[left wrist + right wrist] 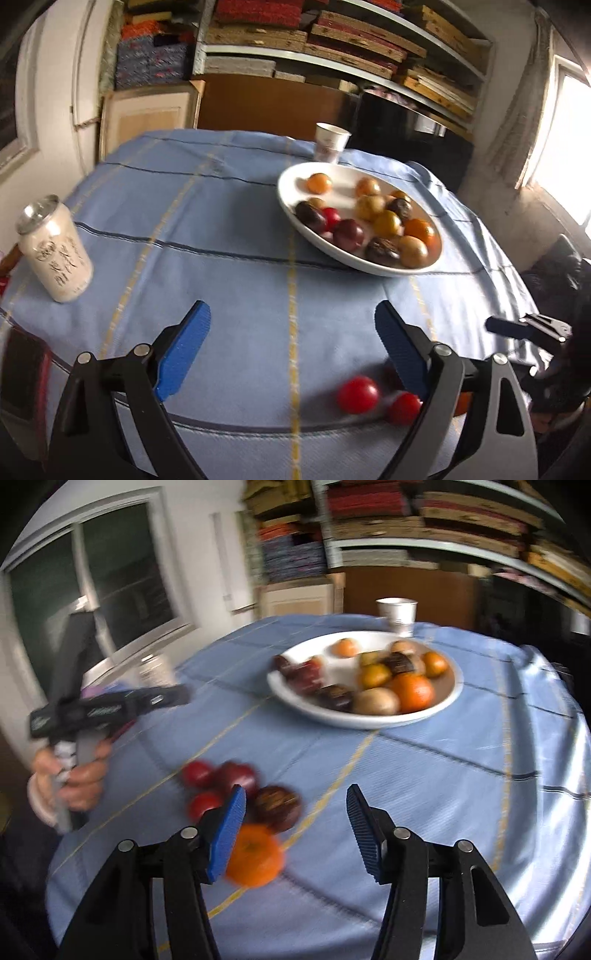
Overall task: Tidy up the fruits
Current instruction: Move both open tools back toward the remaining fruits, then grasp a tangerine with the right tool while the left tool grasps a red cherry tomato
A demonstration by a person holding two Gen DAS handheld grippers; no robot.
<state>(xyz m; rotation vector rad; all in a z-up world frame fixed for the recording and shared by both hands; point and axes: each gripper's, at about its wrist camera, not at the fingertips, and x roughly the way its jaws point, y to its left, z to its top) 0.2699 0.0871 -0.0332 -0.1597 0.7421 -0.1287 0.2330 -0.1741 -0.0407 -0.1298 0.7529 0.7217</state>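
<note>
A white plate (295,210) holds several fruits: orange, yellow, red and dark ones; it also shows in the right wrist view (369,718). Loose fruits lie on the blue tablecloth near the front: red ones (357,394), (199,773), a dark one (277,806) and an orange (255,854). My left gripper (291,347) is open and empty above the cloth, the red fruits by its right finger. My right gripper (295,834) is open and empty, the orange just beside its left finger (227,840). The left gripper's handle (107,707) shows in the right wrist view.
A white drink can (55,251) stands at the left. A paper cup (330,142) stands behind the plate. The table edge curves close in front. Shelves with stacked boards fill the back wall, and a window is at the right.
</note>
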